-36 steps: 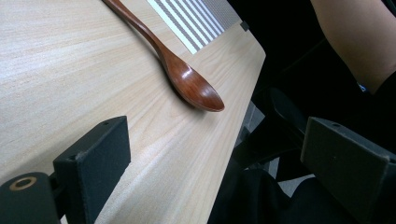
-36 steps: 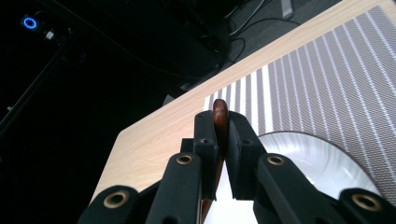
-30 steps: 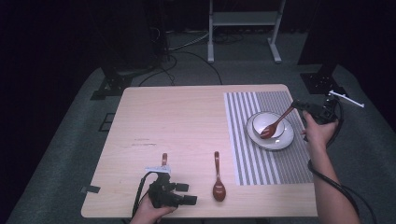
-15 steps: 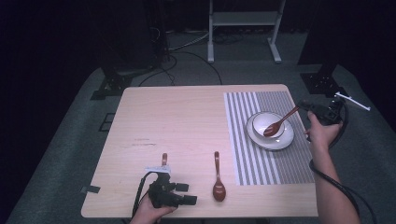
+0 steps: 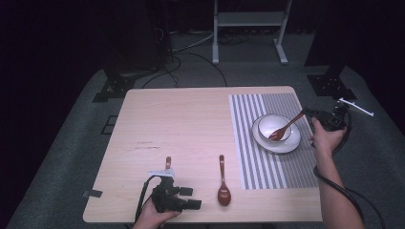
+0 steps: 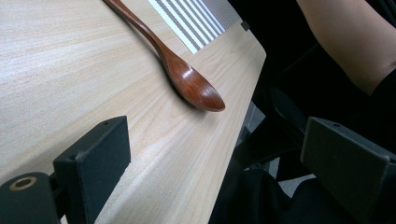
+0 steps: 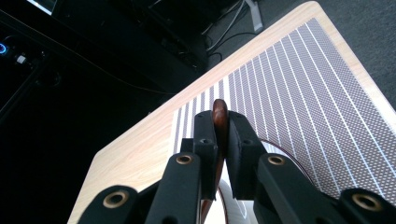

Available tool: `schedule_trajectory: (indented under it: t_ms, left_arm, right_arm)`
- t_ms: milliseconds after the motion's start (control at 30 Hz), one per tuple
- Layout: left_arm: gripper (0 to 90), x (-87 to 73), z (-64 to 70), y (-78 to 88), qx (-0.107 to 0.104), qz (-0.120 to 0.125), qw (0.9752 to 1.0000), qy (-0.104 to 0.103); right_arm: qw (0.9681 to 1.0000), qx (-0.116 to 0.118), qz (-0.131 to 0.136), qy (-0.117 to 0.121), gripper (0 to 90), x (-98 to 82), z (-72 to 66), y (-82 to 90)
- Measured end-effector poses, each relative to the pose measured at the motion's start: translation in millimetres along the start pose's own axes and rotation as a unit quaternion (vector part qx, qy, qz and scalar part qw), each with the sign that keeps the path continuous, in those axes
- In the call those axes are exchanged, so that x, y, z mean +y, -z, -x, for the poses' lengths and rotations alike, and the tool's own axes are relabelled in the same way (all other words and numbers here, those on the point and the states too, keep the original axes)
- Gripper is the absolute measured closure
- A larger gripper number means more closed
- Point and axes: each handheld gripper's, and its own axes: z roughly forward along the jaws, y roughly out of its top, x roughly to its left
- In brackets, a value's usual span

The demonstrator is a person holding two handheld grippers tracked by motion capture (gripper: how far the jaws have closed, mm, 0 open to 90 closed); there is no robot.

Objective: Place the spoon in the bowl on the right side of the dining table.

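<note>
Here, at the near edge of the table (image 5: 191, 114), we see the left gripper (image 5: 184, 204) resting low in the person's hand, its jaws standing wide apart with nothing between them. Just beyond it a brown wooden spoon (image 6: 187, 79) lies flat on the bare wood, bowl toward the near edge, handle pointing away toward the striped placemat (image 5: 282, 167). To its left lies a shorter brown handle (image 5: 167, 163), its lower end hidden by the gripper. Farther off, on the placemat, we find a white bowl (image 5: 267, 125) seated on a white plate (image 5: 291, 143). A second spoon (image 5: 285, 128) slants across the bowl, its tip down inside, its handle clamped between the closed jaws of the right gripper (image 7: 220, 140), which hovers at the table's right edge.
</note>
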Motion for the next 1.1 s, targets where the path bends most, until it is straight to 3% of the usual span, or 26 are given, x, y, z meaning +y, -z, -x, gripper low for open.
schedule_trajectory:
  t_ms: [267, 700, 1100]
  left_arm:
    - [7.0, -0.2, -0.1, -0.7, 0.000, 0.000, 1.0000, 0.001]
    - [7.0, 0.1, 0.0, -1.7, -0.001, -0.001, 1.0000, 0.001]
    - [7.0, 0.6, 0.6, -3.0, -0.001, -0.004, 1.0000, -0.001]
  right_arm:
    - [0.9999, -0.004, -0.010, 0.000, 81.8, -4.1, 6.1, -3.6]
    - [0.9995, 0.005, -0.030, -0.007, 68.7, -10.8, 20.2, -1.7]
    - [0.9983, 0.016, -0.054, 0.017, 59.0, -18.6, 13.8, 0.6]
